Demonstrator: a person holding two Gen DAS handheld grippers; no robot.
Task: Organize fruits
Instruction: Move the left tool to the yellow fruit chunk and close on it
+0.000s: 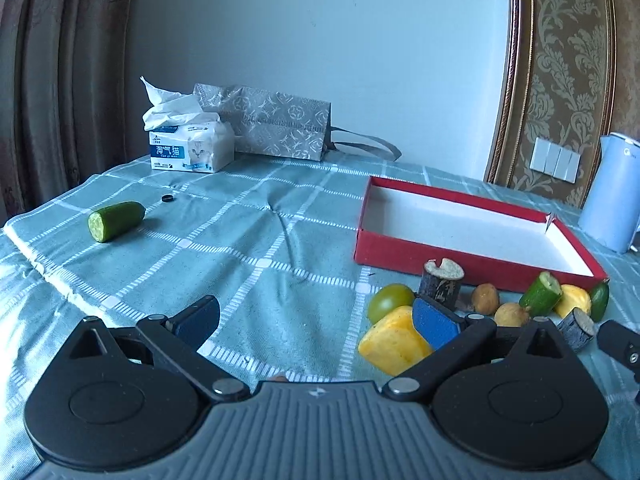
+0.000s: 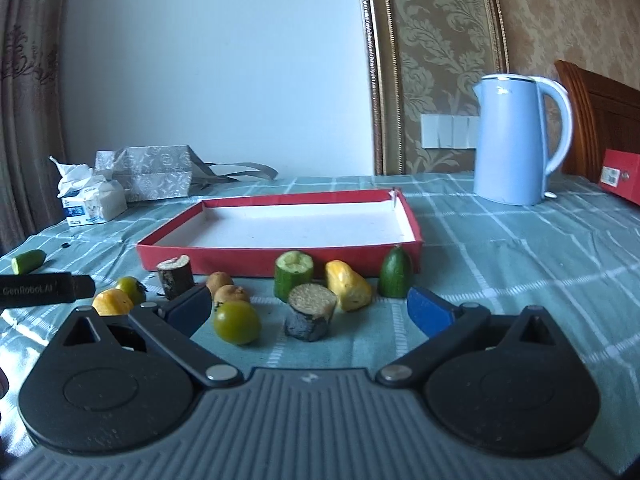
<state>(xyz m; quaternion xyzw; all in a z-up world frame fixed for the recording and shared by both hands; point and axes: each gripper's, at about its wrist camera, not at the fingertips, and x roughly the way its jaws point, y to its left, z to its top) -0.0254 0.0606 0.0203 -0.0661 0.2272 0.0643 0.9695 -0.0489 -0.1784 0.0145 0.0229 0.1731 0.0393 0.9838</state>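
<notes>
Two handheld claws hover low over a surface covered in a teal checked cloth (image 1: pixel 256 216), both spread wide and holding nothing.

Seen from the left claw (image 1: pixel 316 320), a cut cucumber piece (image 1: pixel 116 221) lies alone well off to the front left, apart from the rest. Farther back on that side sit a tissue pack (image 1: pixel 191 148) and a grey patterned bag (image 1: pixel 280 124). Just beside the claw's right finger lie a yellow fruit chunk (image 1: pixel 390 342) and a green tomato (image 1: pixel 390 302).

Seen from the right claw (image 2: pixel 310 308), the fruit is gathered in a loose row straight ahead: another green tomato (image 2: pixel 236 322) and a dark log-like slice (image 2: pixel 312 312) lie between the spread fingers, with two small brown fruits (image 2: pixel 226 288), an upright cucumber stub (image 2: pixel 293 276), a yellow wedge (image 2: pixel 347 285) and a green cucumber end (image 2: pixel 395 273) just beyond. Behind them waits an empty red tray (image 2: pixel 280 254), probably where the fruit belongs. A pale blue kettle (image 2: pixel 516 140) stands farther off to the front right.

Nothing is in the tray yet, so sorting looks barely begun.
</notes>
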